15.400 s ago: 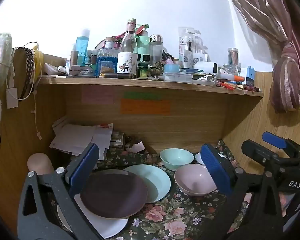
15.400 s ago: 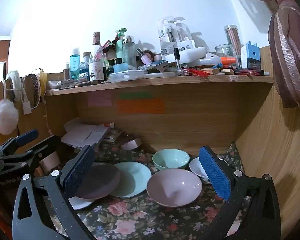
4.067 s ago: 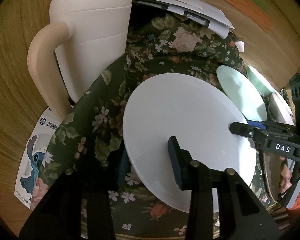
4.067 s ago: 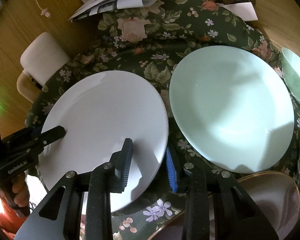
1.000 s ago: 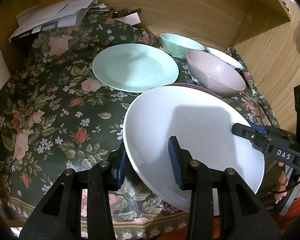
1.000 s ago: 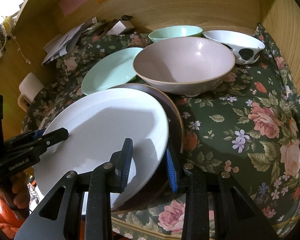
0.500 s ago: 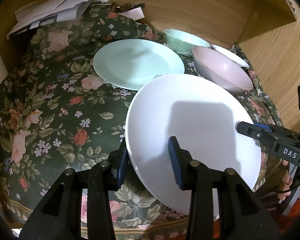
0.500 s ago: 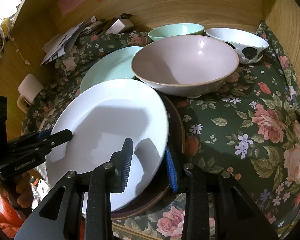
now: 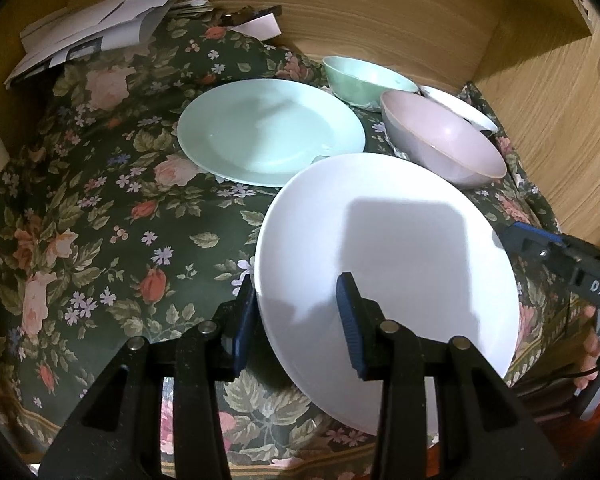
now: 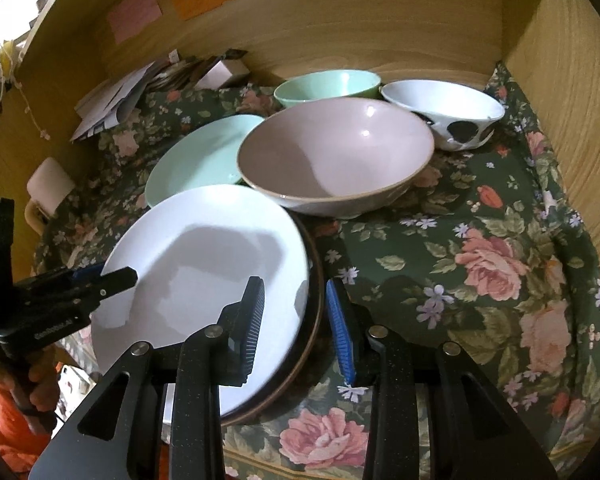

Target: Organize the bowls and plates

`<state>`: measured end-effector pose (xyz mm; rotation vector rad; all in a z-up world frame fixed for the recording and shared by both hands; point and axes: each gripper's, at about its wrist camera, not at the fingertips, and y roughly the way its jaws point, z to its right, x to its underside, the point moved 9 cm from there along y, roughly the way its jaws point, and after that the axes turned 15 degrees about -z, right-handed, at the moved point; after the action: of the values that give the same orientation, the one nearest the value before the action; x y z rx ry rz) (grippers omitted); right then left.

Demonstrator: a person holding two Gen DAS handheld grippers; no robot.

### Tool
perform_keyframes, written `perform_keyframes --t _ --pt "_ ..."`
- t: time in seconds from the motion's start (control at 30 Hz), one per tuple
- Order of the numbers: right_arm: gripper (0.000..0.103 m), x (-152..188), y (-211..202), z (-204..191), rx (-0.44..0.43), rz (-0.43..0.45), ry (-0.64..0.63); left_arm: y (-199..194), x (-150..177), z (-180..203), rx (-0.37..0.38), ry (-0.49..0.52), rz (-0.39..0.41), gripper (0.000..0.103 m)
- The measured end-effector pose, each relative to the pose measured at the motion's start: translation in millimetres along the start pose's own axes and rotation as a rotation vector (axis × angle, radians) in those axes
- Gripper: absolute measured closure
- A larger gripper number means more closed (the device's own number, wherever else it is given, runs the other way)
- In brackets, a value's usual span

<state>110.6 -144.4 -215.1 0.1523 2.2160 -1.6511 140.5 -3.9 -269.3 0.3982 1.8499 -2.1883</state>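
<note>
A white plate [image 9: 388, 248] is held level by both grippers at the front of the floral cloth. My left gripper [image 9: 298, 318] is shut on its left rim. My right gripper [image 10: 296, 320] is shut on its right rim. In the right wrist view the white plate [image 10: 204, 264] lies over a dark brown plate [image 10: 314, 320], whose rim also sits between the right jaws. Behind are a mint plate [image 9: 268, 132], a pink bowl [image 10: 336, 152], a mint bowl [image 10: 328, 84] and a white bowl with black spots [image 10: 444, 116].
Wooden walls [image 9: 540, 120] close the nook at the back and right. A heap of papers [image 9: 100, 36] lies at the back left, and a cream mug [image 10: 50, 184] stands at the left wall. A hand with an orange sleeve [image 10: 20, 400] holds the left gripper.
The white plate has settled lower over the brown plate, whose rim no longer shows in the left wrist view. Four seconds ago it lay further left, beside the mug. Both grips are unchanged.
</note>
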Motion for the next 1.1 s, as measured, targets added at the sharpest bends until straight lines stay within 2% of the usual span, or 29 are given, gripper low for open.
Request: perform_keyframes --t 0.13,0.23,0.47,0.63,0.73,1.1 --pt "0.071 -8 -9 -7 -0.015 0.024 -0.018 -8 -5 -4 -0.013 -0.004 0.026 0.064" --pt "0.064 -20 -18 -17 -0.02 0.052 -0.047 -21 -12 -12 -0.028 -0.019 0.064 0.06" --pt "0.055 -53 -33 -41 -0.022 0.12 -0.125 -59 -35 -39 -0.111 -0.051 0.177 0.04" --pt "0.051 -82 -30 -57 -0.029 0.134 -0.175 -76 -54 -62 -0.159 -0.077 0.229 0.035" --pt "0.046 -99 -21 -64 -0.014 0.128 -0.206 -79 -64 -74 -0.173 -0.099 0.233 0.034" --pt "0.046 -153 44 -65 0.028 -0.007 -0.267 -47 -93 -111 -0.164 -0.165 0.141 0.033"
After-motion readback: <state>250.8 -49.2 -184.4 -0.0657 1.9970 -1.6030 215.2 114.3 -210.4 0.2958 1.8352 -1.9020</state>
